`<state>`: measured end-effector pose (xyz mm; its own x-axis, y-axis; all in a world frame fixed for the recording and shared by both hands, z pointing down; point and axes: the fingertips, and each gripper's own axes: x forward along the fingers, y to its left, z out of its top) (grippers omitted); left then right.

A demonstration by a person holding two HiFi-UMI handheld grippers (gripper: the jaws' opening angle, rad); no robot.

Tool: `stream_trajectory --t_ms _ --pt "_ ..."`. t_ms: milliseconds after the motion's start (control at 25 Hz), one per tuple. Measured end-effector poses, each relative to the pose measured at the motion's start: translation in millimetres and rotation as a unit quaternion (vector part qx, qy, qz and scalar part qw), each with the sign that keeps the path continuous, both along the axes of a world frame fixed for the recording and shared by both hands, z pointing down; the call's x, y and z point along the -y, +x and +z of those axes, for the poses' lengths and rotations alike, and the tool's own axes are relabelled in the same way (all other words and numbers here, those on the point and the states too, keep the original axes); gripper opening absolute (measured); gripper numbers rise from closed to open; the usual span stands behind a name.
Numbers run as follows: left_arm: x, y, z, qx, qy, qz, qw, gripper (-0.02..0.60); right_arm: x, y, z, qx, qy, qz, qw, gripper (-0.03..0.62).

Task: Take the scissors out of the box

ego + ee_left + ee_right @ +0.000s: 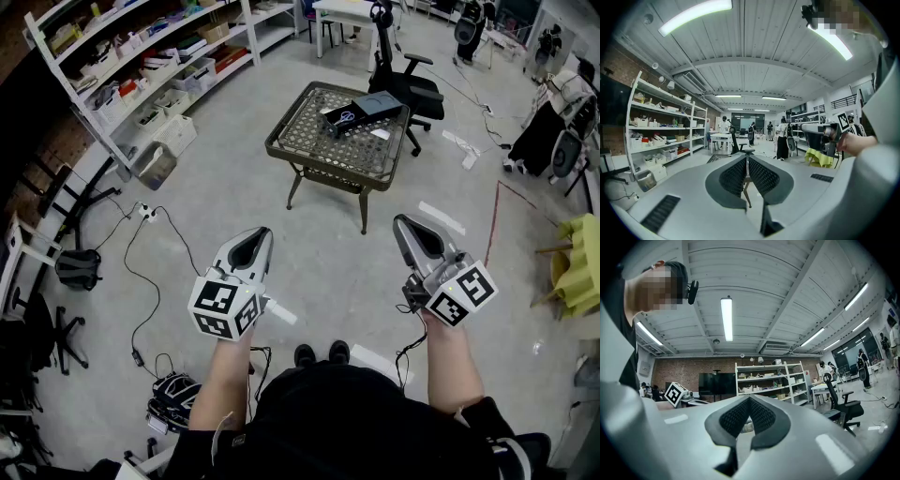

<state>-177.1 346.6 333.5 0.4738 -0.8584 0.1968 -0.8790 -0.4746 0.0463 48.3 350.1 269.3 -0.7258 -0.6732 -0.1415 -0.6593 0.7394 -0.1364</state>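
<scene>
A low table (309,150) with a woven top stands on the concrete floor well ahead of me. On it lies a flat black box (373,105), with a small dark item (340,120) next to it; the scissors cannot be made out at this distance. Both grippers are held in the air near my body, far short of the table. My left gripper (261,234) (746,157) is shut with nothing in it. On the other side, my right gripper (401,223) (750,399) has its pads together and is empty too, and points towards the shelving.
White shelving (141,66) full of bins lines the left wall. A black office chair (412,89) stands behind the table. Cables (141,272) and a helmet (173,398) lie on the floor at left, a yellow chair (577,267) at right. People (783,140) stand far off.
</scene>
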Motion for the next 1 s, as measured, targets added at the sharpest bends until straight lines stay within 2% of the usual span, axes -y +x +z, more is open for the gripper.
stream_trajectory --t_ms 640,1000 --pt "-3 1 7 0.004 -0.012 -0.014 0.9998 0.023 -5 8 8 0.015 -0.007 -0.015 1.0 0.009" --pt "1 25 6 0.006 -0.009 -0.016 0.9998 0.023 -3 35 11 0.038 -0.013 -0.016 0.999 0.011"
